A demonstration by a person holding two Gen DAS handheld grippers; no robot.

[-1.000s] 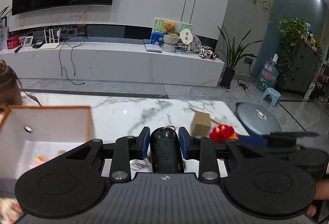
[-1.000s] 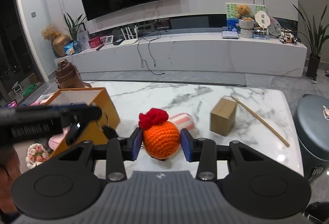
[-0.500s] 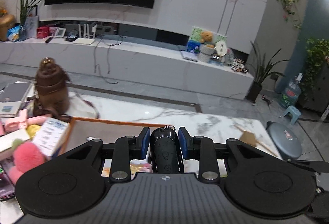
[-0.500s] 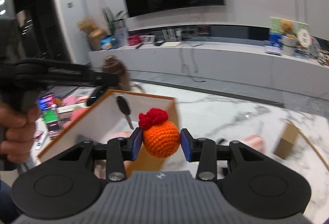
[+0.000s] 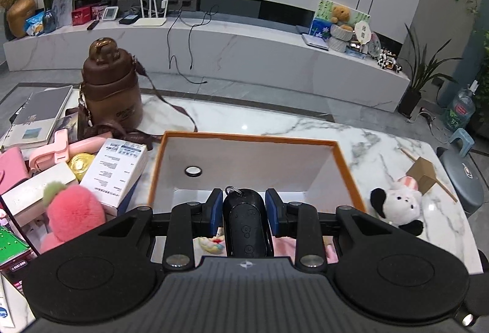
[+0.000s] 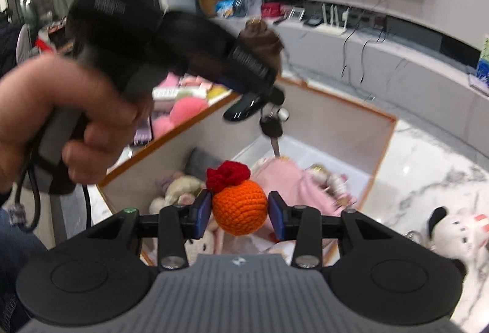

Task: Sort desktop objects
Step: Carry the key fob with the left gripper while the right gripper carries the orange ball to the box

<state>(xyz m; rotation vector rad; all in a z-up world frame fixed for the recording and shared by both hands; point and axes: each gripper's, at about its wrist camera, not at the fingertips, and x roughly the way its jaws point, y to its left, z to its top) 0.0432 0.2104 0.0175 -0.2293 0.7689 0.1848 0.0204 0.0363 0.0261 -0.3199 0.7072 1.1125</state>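
We see a black car key fob (image 5: 243, 221) with a metal ring and a hanging key (image 6: 271, 128), clamped upright above an open orange-rimmed box (image 5: 250, 138) with white walls. A crocheted orange ball (image 6: 240, 206) with a red tuft is pinched over the same box. A black-and-white plush toy (image 5: 397, 207) lies on the marble desk (image 5: 382, 146) beside the box.

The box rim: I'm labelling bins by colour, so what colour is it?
Orange, around the box with its pale inside walls; the left wrist view shows it best.
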